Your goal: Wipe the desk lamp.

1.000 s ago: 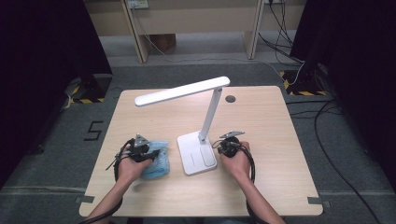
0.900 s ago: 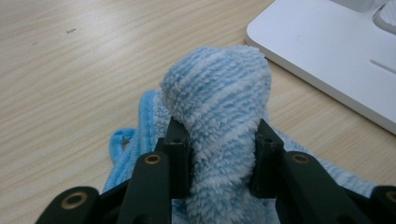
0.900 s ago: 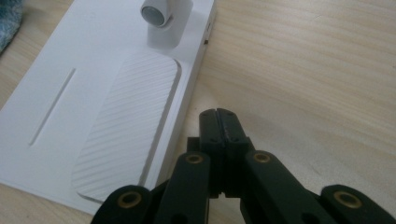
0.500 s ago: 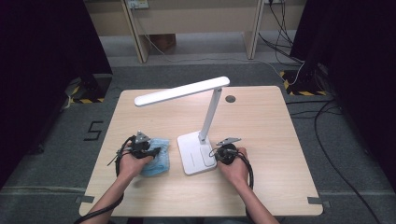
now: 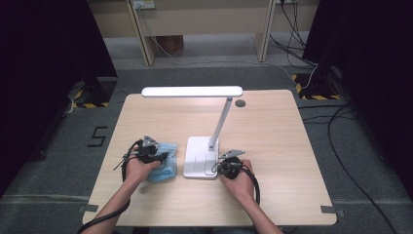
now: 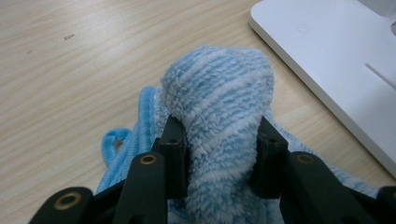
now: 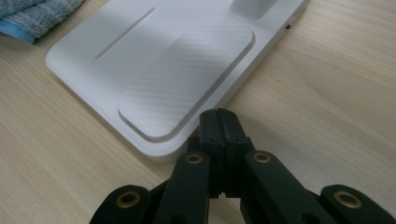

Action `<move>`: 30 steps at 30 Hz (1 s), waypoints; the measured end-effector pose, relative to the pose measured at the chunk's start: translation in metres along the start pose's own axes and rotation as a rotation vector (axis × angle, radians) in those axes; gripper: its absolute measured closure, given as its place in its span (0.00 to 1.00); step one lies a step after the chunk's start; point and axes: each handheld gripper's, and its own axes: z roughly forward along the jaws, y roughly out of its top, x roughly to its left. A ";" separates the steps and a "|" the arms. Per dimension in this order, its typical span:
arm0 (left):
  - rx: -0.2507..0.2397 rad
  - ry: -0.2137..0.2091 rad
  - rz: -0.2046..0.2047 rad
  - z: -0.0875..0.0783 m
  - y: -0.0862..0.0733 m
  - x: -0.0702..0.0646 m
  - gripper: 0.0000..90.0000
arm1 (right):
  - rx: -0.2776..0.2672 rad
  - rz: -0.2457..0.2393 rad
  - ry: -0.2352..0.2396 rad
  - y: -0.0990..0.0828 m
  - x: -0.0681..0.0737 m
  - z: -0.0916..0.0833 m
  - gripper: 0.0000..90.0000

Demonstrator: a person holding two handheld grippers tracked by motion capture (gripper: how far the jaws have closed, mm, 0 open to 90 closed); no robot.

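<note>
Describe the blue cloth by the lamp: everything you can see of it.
The cloth is light blue with paler stripes, fluffy like microfibre, with a darker blue hem and a small loop at one edge. It lies crumpled on the wooden table, just left of the lamp's white base. A bunched fold stands up between the jaws of the left gripper, whose pads press it from both sides, though they have just been opening slightly.

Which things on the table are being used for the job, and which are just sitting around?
In use:
- blue cloth, bunched between the left gripper jaws
- white desk lamp, its base right by the shut right gripper

Just lying about:
- dark round hole in the wooden table
- floor cables
</note>
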 end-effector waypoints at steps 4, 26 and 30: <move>-0.004 -0.009 0.005 0.002 0.001 0.001 0.68 | 0.001 -0.007 0.010 0.000 0.003 0.001 1.00; -0.134 0.000 -0.025 -0.028 0.005 -0.001 0.29 | -0.181 0.081 -0.077 -0.008 -0.032 -0.024 0.54; -0.163 -0.004 -0.036 -0.042 -0.001 0.001 0.28 | -0.189 0.088 -0.095 -0.017 -0.042 -0.032 0.52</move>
